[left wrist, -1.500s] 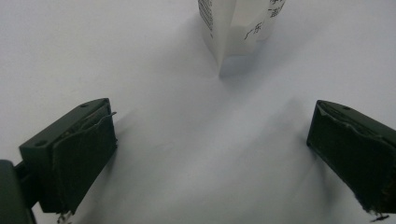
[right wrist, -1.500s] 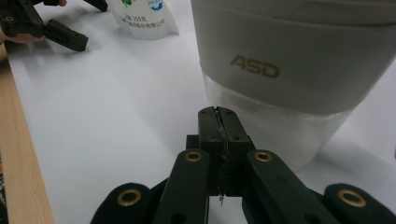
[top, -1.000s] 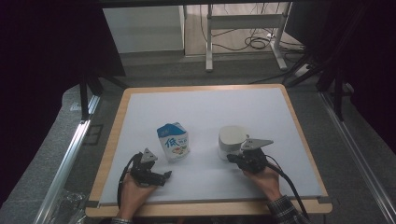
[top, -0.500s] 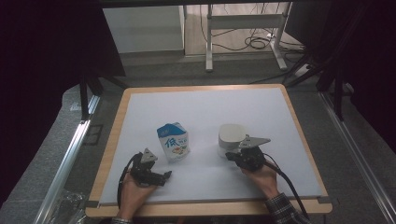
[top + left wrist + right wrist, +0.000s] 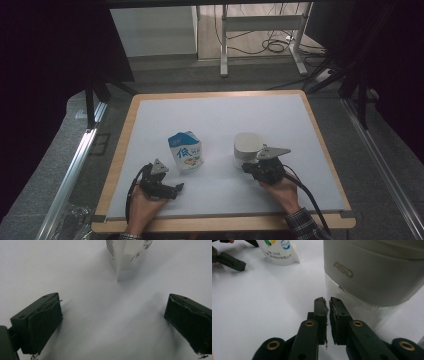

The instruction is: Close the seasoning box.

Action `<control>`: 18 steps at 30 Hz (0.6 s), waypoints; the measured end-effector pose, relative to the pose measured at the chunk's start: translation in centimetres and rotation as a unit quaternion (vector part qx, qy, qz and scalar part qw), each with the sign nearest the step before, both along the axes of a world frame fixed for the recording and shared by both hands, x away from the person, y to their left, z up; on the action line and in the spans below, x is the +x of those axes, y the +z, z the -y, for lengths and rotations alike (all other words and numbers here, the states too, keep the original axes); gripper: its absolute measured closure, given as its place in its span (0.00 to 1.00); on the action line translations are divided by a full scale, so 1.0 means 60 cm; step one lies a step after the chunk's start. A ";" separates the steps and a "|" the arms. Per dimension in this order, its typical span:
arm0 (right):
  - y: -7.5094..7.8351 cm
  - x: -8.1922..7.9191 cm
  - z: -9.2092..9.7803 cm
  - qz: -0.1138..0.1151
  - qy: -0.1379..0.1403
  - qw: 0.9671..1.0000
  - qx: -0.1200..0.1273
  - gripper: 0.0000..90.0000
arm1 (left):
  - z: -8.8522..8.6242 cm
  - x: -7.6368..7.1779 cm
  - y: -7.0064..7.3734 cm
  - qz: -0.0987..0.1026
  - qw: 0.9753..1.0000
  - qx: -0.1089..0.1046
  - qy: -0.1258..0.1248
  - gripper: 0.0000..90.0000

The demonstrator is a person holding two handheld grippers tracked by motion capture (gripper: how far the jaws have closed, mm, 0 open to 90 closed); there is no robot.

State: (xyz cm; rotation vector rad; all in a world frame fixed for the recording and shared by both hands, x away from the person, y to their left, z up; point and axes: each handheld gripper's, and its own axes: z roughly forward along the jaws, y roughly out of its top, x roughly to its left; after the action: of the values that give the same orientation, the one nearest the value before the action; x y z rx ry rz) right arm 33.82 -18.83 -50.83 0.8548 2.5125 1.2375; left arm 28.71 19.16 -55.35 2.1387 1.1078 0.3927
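Note:
A blue and white milk carton (image 5: 186, 151) stands upright on the white mat (image 5: 215, 115), left of centre. A white round container (image 5: 248, 147) marked ASD (image 5: 374, 270) stands to the carton's right. My left gripper (image 5: 172, 191) rests on the mat just in front and left of the carton, open; its jaws (image 5: 113, 307) are spread wide with only mat between them, and the carton's lower corner (image 5: 127, 255) lies ahead. My right gripper (image 5: 250, 167) lies at the container's near side. It (image 5: 327, 301) is shut with nothing held, tips close beside the container's base.
The mat covers a wooden-edged table (image 5: 320, 125). The right gripper view also takes in the carton (image 5: 279, 251) and one jaw of the left gripper (image 5: 229, 261) at the upper left. Metal rails (image 5: 75, 165) and a desk frame (image 5: 260, 22) stand beyond the table.

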 end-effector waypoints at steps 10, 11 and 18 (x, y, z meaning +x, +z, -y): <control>0.012 -0.016 0.003 0.010 -0.001 1.000 -0.012 0.66 | 0.000 0.000 0.000 0.000 1.000 0.000 0.000 0.01; 0.014 -0.017 0.004 0.008 -0.002 1.000 -0.015 0.63 | 0.000 0.000 0.000 0.000 1.000 0.000 0.000 0.01; 0.026 -0.024 0.017 0.011 -0.024 0.999 -0.024 0.54 | 0.000 0.000 0.000 -0.001 1.000 0.001 0.000 0.01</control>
State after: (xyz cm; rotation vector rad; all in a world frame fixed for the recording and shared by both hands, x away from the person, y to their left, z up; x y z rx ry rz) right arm 32.36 -19.86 -49.29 0.8813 2.4790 1.1602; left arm 28.71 19.17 -55.34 2.1405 1.1081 0.3919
